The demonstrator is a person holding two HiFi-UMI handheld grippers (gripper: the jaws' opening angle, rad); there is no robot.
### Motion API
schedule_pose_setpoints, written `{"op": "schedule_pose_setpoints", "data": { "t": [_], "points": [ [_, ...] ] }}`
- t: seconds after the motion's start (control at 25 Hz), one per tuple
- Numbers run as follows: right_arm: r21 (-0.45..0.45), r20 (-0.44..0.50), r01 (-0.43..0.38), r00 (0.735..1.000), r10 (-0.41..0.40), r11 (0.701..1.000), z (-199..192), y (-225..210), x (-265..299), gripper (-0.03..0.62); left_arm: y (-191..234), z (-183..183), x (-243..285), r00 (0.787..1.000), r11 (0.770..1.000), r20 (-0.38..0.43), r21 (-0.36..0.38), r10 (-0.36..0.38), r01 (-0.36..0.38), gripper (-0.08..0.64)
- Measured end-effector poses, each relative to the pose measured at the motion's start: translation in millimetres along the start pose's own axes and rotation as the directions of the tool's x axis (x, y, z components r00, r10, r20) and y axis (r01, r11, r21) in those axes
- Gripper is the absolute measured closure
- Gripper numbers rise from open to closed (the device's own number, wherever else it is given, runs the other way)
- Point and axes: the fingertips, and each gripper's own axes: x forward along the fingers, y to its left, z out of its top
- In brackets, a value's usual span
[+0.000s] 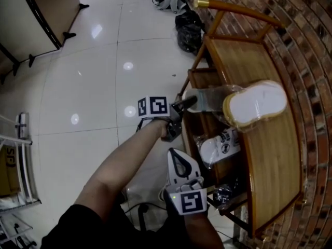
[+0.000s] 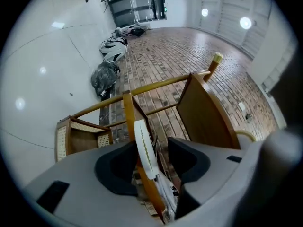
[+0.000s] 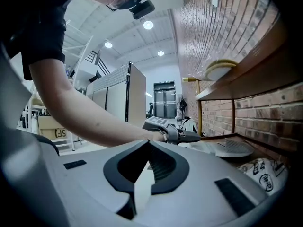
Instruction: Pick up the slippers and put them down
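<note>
Two grippers, three slipper items: one yellow-rimmed slipper (image 1: 255, 104) on the wooden rack's (image 1: 270, 157) top shelf, overhanging its front edge, plus one plastic-wrapped slipper (image 1: 210, 98) and one printed packet (image 1: 220, 147) on the lower shelves. Left gripper (image 1: 190, 102) jaws are spread by the wrapped slipper and pinch nothing, with the yellow-rimmed slipper's edge showing in the gap; right gripper (image 1: 177, 154) jaws are pressed together, empty. Brick wall (image 1: 311, 87) runs close behind the rack, open tiled floor (image 1: 93, 87) on the near side.

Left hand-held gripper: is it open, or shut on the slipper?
Open. In the left gripper view, the left hand-held gripper has its jaws apart, with the white slipper edge-on between them, not clamped.
</note>
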Motion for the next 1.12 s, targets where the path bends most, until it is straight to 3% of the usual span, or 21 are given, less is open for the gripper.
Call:
{"op": "schedule_pose_setpoints", "data": {
  "t": [0.08,0.16,0.28,0.44,0.56,0.8,0.88,0.96,1.12],
  "points": [
    [-0.002,-0.015,0.009,1.0,-0.009,1.0,-2.2,-3.4,0.6,0.584,1.5,2.9,3.5,1.0,1.0,0.005,0.01,0.017,-0.017,0.463],
    [-0.02,-0.036,0.043,0.998,-0.044,0.999,-6.2,-11.1,0.0,0.584,-3.5,5.9,4.4,1.0,1.0,0.017,0.029,0.002,-0.003,0.49],
    [-0.006,-0.056,0.106,0.993,-0.106,0.994,-10.6,-23.5,-1.8,0.584,-14.2,11.6,0.3,0.999,0.998,0.036,0.064,-0.028,0.026,0.492],
    [0.018,-0.046,0.145,0.988,-0.144,0.989,-9.8,-35.0,-2.9,0.584,-21.4,28.6,-25.2,0.991,0.998,0.115,0.027,-0.064,0.061,0.492],
    [0.012,-0.038,0.153,0.988,-0.152,0.988,-8.8,-35.3,-2.2,0.584,-29.2,43.2,-55.6,0.977,0.994,0.181,0.044,-0.111,0.105,0.494],
    [-0.03,-0.018,0.135,0.991,-0.135,0.99,-2.0,-19.9,0.5,0.584,-26.4,51.1,-138.8,0.968,0.997,0.251,0.076,-0.012,-0.007,0.494],
    [-0.045,-0.008,0.13,0.991,-0.13,0.991,1.8,-13.4,1.5,0.584,-30.5,57.3,-171.5,0.957,0.993,0.289,0.113,-0.005,-0.028,0.494],
    [-0.048,0.005,0.127,0.992,-0.127,0.991,6.1,-6.7,1.7,0.584,-44.2,59.5,-201.6,0.941,0.994,0.335,0.106,-0.045,0.01,0.494],
    [-0.048,0.022,0.115,0.993,-0.114,0.992,12.2,7.3,3.6,0.584,-69.3,58.9,-268.7,0.888,0.995,0.453,0.098,-0.076,0.036,0.494]
  ]
}}
